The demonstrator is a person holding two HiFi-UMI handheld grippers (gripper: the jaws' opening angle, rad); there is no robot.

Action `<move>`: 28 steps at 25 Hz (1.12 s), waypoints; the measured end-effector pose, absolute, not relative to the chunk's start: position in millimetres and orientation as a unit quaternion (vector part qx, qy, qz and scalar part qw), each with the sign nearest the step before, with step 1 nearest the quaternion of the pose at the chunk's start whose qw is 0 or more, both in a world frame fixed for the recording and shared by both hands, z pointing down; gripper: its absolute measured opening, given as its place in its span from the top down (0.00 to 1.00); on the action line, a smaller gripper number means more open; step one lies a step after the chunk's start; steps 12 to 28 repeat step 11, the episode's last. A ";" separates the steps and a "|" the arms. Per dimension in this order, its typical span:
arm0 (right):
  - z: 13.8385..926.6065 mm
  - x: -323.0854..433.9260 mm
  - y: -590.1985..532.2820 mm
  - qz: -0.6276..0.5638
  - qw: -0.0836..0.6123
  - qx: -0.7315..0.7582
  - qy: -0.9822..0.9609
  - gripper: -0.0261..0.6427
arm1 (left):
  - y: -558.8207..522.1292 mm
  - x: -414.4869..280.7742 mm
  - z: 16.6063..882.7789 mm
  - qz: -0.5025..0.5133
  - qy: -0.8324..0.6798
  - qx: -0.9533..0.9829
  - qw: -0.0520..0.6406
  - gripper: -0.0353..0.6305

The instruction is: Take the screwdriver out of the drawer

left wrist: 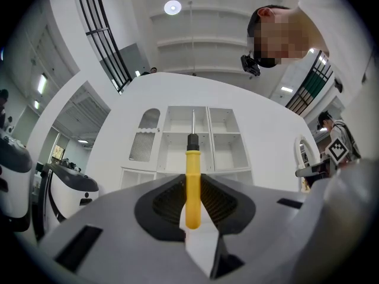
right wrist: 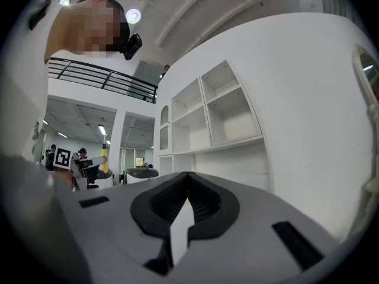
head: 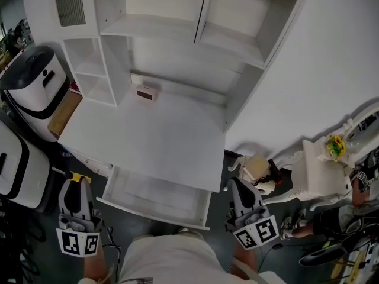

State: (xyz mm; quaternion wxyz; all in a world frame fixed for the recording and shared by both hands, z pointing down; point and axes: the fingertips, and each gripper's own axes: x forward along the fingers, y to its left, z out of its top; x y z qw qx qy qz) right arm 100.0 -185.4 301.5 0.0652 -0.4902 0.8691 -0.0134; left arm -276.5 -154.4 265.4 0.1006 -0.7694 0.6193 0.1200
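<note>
The screwdriver [left wrist: 192, 185] has a yellow handle, a black collar and a thin metal shaft that points away from the gripper. My left gripper [left wrist: 192, 197] is shut on the handle. In the head view this gripper [head: 74, 183] hangs left of the open white drawer [head: 159, 195], with the screwdriver's yellow handle [head: 76, 176] showing at its tips. The drawer's inside looks bare. My right gripper [head: 238, 183] is to the right of the drawer, below the desk's corner. In its own view the right gripper [right wrist: 188, 189] has its jaws together with nothing between them.
A small brown box [head: 145, 93] sits at the back of the white desk top [head: 160, 135], under open shelves [head: 177, 22]. White-and-black machines [head: 32, 84] stand at the left. An ornate white chair [head: 323, 167] and a person's legs [head: 331, 220] are at the right.
</note>
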 end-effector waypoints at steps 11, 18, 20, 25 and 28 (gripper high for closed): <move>304.8 91.3 -177.9 -0.016 0.059 -0.493 0.868 0.95 | -149.2 -284.6 267.0 0.121 0.618 -0.771 0.096 0.83; 304.8 91.3 -177.9 -0.016 0.059 -0.493 0.868 0.95 | -149.2 -284.6 267.0 0.121 0.618 -0.771 0.096 0.83; 304.8 91.3 -177.9 -0.016 0.059 -0.493 0.868 0.95 | -149.2 -284.6 267.0 0.121 0.618 -0.771 0.096 0.83; 304.8 91.3 -177.9 -0.016 0.059 -0.493 0.868 0.95 | -149.2 -284.6 267.0 0.121 0.618 -0.771 0.096 0.83; 304.8 91.3 -177.9 -0.016 0.059 -0.493 0.868 0.95 | -149.2 -284.6 267.0 0.121 0.618 -0.771 0.096 0.83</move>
